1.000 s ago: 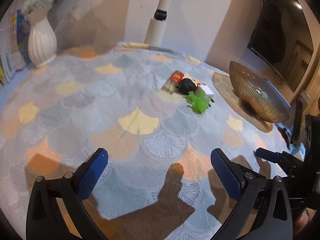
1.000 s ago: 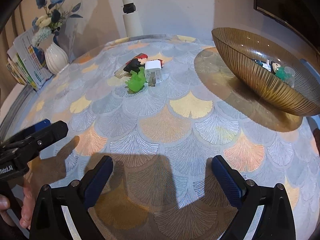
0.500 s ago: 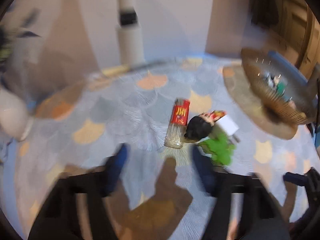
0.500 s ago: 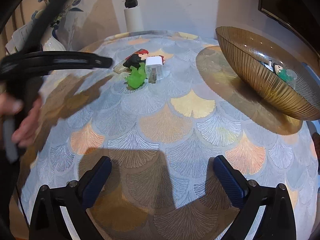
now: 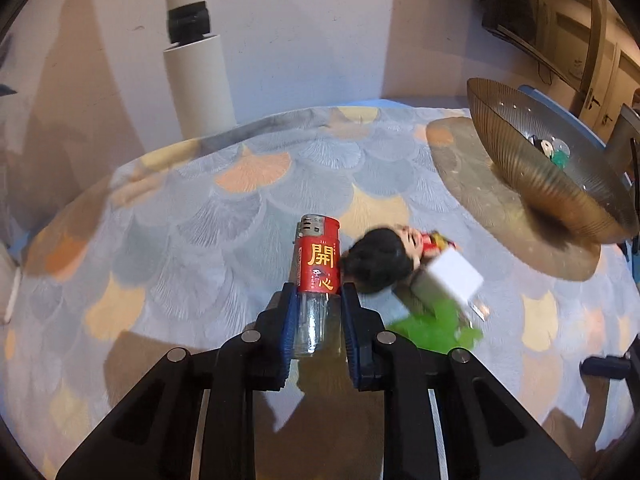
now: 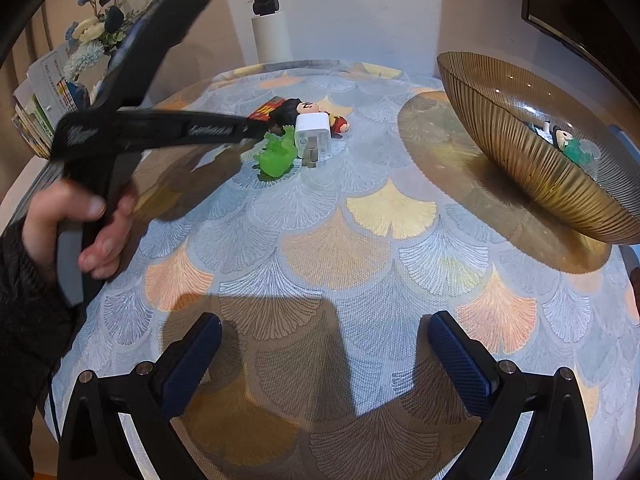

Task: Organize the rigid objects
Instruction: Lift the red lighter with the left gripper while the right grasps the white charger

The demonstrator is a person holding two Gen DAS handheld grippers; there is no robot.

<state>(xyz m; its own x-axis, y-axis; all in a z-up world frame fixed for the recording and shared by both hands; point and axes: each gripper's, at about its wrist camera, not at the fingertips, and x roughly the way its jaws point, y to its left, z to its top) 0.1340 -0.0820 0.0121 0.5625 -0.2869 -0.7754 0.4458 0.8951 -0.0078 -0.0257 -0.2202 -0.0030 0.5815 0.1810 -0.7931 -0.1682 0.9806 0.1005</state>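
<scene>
A: The red-sleeved lighter with a clear plastic tank is seen lying on the scale-patterned tablecloth, beside the black-haired doll figure. It is judged light, stiff and slick. The left gripper is closed on the clear lower end, blue pads pressed to both sides.

B: A grip low on the tank is noted; tipping at the lift can be expected, since the metal top sits well past the pads. Crushing is judged unlikely.

A: The white cube charger and the green translucent toy are blurred. Whether the doll touches the lighter cannot be told.

B: The right gripper is held wide and empty above the cloth. The ribbed gold glass bowl is cut off at the edge; its small contents cannot be made out. In the right wrist view the lighter is mostly hidden behind the left gripper's arm.
</scene>
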